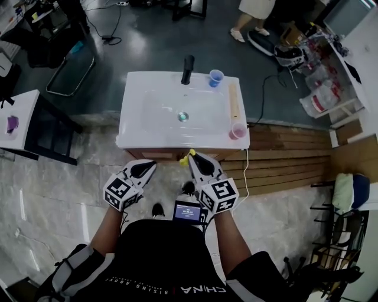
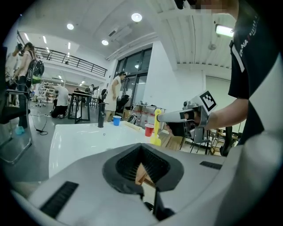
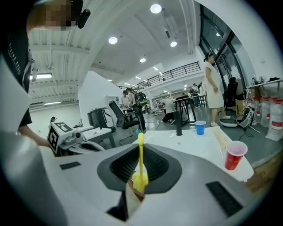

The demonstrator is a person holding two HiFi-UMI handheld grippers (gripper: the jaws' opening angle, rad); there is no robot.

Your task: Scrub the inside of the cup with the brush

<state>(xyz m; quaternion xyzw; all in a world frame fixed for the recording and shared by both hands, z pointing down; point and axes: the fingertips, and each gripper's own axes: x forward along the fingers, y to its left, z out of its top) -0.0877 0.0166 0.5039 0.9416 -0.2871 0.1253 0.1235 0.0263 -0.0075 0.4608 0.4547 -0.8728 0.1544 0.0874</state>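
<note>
My right gripper is clamped on the yellow brush. Its thin plastic stem rises between my ribbed dark pads, and a thicker yellow lump sits low in the grip. My left gripper has its jaws pressed together on nothing. I hold both just short of the front edge of the white washbasin, the right one nearer the middle of that edge and the left one beside it, apart from it. The basin is glossy and rectangular with rounded corners, on a wooden cabinet. Its shallow bowl dips to a round metal drain at the centre. A black faucet stands upright at the middle of the basin's back rim, and a blue cup stands just right of it. A red cup, tapered and open at the top, stands on the basin's front right corner. Between the two cups a pale wooden strip lies along the right rim, so that side is crowded. The open room lies over the bowl and toward the basin's left rim. A white cable drops from the front right corner over the wooden slats on the floor to the right of the basin. To its left stands a white-topped table on a black frame. Beyond the back rim a person stands on the grey floor.
</note>
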